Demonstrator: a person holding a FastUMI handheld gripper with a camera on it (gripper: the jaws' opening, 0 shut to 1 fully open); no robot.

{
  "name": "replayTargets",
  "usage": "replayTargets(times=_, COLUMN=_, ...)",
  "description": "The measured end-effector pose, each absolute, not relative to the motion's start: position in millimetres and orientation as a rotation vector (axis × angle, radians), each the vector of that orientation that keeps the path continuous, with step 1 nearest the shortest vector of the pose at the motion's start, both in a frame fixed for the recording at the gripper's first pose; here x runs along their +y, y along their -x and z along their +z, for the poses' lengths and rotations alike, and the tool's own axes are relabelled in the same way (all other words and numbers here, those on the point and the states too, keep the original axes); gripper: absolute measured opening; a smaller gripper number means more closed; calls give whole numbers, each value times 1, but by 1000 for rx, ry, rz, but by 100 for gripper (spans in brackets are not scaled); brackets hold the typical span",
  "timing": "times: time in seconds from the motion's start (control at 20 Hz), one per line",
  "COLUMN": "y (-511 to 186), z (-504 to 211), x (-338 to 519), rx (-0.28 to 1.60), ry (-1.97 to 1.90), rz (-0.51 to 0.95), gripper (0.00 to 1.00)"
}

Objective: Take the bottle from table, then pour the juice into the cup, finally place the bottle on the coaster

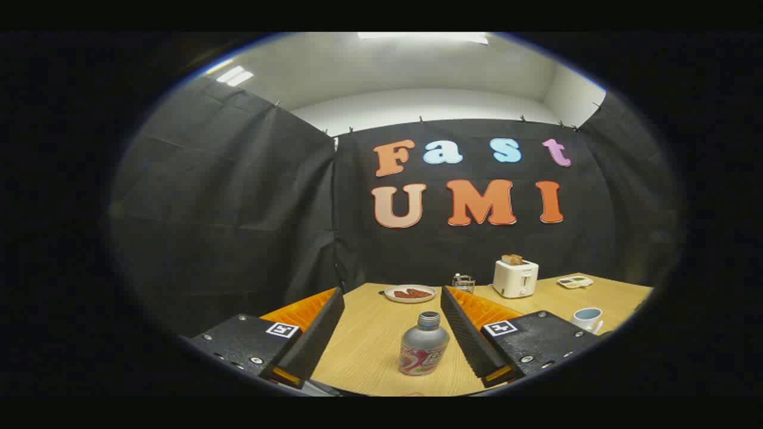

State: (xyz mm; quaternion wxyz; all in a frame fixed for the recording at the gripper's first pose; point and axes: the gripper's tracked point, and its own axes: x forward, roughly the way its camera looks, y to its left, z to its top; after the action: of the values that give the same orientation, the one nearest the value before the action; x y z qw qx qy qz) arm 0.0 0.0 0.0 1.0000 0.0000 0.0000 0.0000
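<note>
Gripper (pixel 393 298) spread wide, grasping nothing | bottle (pixel 424 345) upright between its fingers, framed for pickup | cup (pixel 587 319) waits right of them

I see even, fairly bright light coming from a ceiling panel (pixel 423 37) high above the toaster (pixel 515 278), with a second fixture glaring off to the left of it. The table (pixel 369 345) is well lit and shadows on it are faint. The fisheye bends the walls hard around the toaster, and detail softens and darkens toward the rim. Focus is slightly soft overall.
</note>
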Motion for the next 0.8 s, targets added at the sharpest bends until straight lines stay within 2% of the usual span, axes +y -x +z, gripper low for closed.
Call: replayTargets(times=0.8, y=-7, z=-18, x=-18, rx=23, ry=-13, rz=-31, gripper=97)
